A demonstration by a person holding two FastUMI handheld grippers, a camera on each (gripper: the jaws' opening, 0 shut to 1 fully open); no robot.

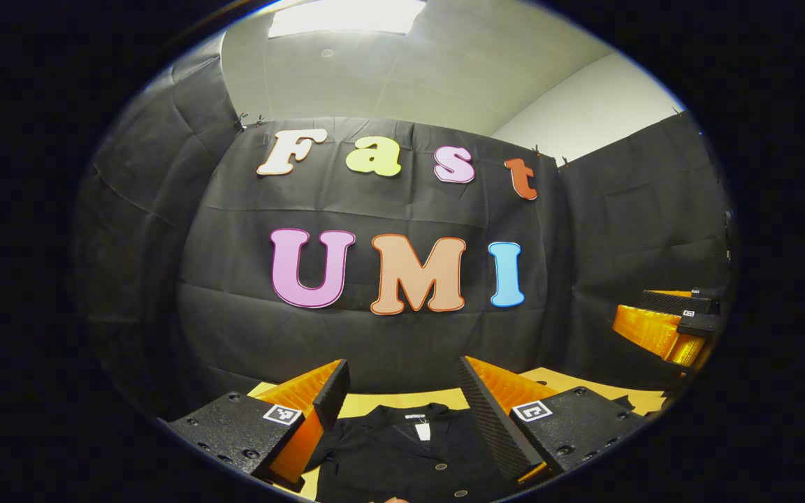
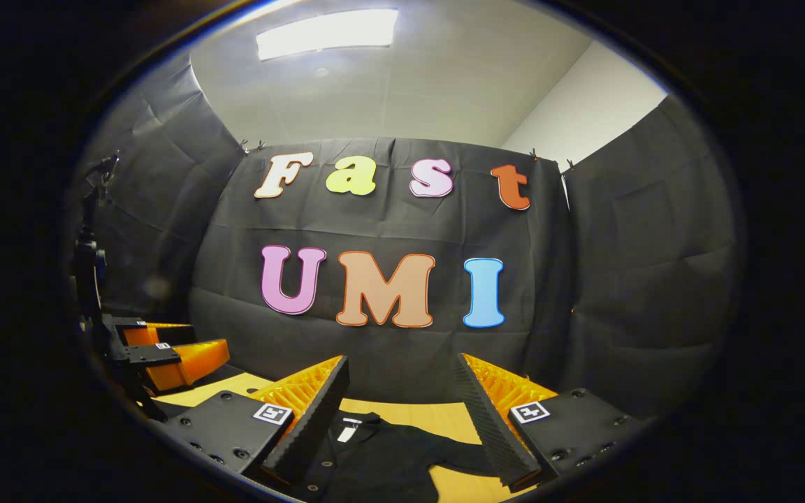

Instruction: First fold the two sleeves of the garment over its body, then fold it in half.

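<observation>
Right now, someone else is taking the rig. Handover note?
Left claw: open, holding nothing, above the shirt's collar.
Right claw: open, holding nothing, above the shirt's sleeve side.
Black shirt lies on the yellow table, collar toward the wall, one sleeve spread out to the side.
Done: nothing folded as far as can be seen.
Left: fold both sleeves in, then fold in half.

the black garment [image 1: 402, 454] runs off the bottom edge under the left claw [image 1: 402, 402], its sleeves and hem unseen; the collar tag [image 2: 348, 433] is too small to read.
</observation>
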